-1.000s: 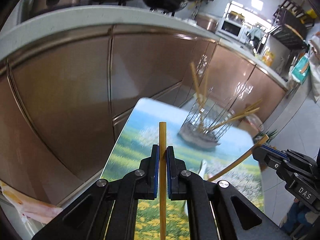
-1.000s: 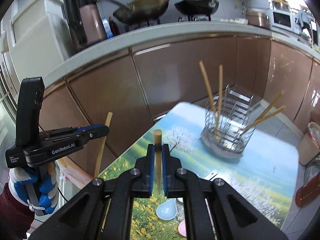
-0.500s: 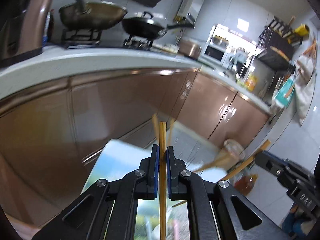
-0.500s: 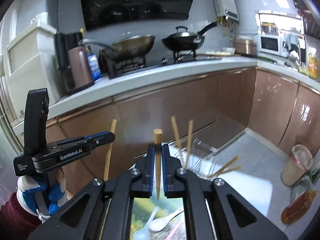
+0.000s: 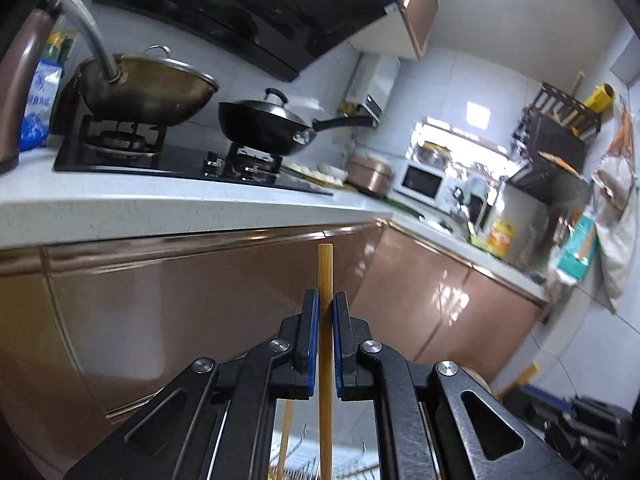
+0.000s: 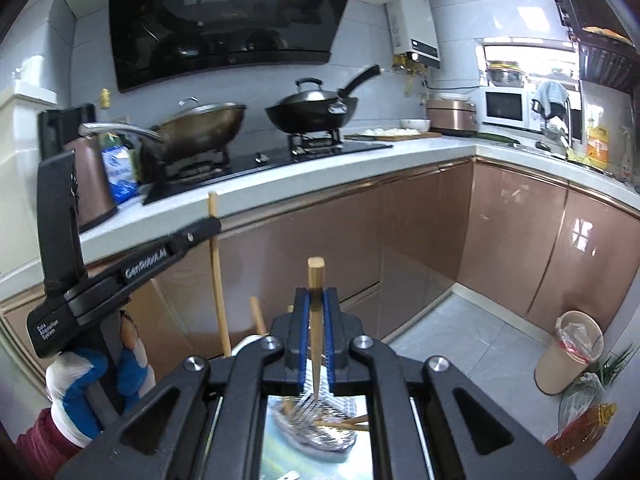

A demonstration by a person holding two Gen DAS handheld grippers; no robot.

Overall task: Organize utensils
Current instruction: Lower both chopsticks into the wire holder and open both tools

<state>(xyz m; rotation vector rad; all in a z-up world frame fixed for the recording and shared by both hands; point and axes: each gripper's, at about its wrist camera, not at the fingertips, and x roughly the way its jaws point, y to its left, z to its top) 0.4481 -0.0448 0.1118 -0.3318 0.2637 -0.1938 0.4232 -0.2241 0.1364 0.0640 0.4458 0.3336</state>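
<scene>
My left gripper (image 5: 325, 300) is shut on a yellow bamboo chopstick (image 5: 325, 264) that stands upright between the blue pads. My right gripper (image 6: 316, 296) is shut on a brown wooden chopstick (image 6: 315, 276), also upright. Both grippers are held above a wire utensil holder (image 6: 320, 424) with several chopsticks leaning in it; it shows only through the gap under the right jaws. In the right wrist view the left gripper (image 6: 214, 226) with its chopstick (image 6: 218, 280) is at the left, held by a gloved hand (image 6: 76, 384). Only a strip of the holder (image 5: 304, 468) shows in the left wrist view.
Behind the table runs a white counter (image 6: 400, 152) over brown cabinet doors (image 6: 420, 232), with two woks (image 6: 312, 110) on the stove. On the floor to the right stand a lined cup (image 6: 568, 356) and an oil bottle (image 6: 580, 436).
Both grippers have risen and tipped upward with their chopsticks still clamped. The table and wire holder have dropped from the middle of each view to the bottom edge.
</scene>
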